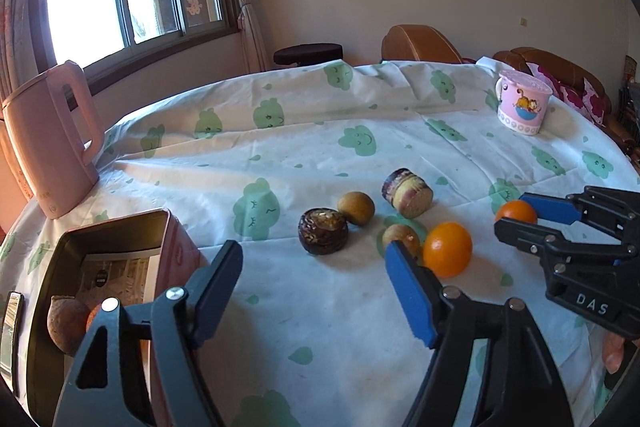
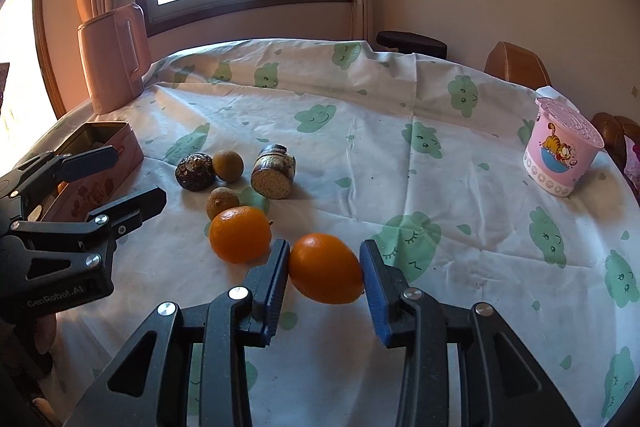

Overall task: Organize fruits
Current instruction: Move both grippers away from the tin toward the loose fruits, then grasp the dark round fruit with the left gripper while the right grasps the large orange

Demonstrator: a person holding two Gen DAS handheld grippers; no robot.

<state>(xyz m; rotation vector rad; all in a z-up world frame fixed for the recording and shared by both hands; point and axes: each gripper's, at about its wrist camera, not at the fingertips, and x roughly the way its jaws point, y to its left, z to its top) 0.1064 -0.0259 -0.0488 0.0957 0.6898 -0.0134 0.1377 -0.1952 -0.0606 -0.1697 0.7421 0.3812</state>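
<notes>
- The tabletop (image 2: 360, 131), lying under a white cloth with green cloud prints, is filling most of both views.
- A pink kettle (image 1: 48, 139) is standing at the left of the left wrist view, and a pink tin (image 1: 120, 267) is sitting open at lower left, holding a brown fruit (image 1: 66, 323).
- The right gripper (image 2: 325, 269) is sitting low in the centre of its view, jaws clamping an orange (image 2: 325, 269).
- The left gripper (image 1: 312, 287) is hanging with jaws apart, gripping nothing.
- A second orange (image 2: 239, 235) is resting just left of the gripped one.
</notes>
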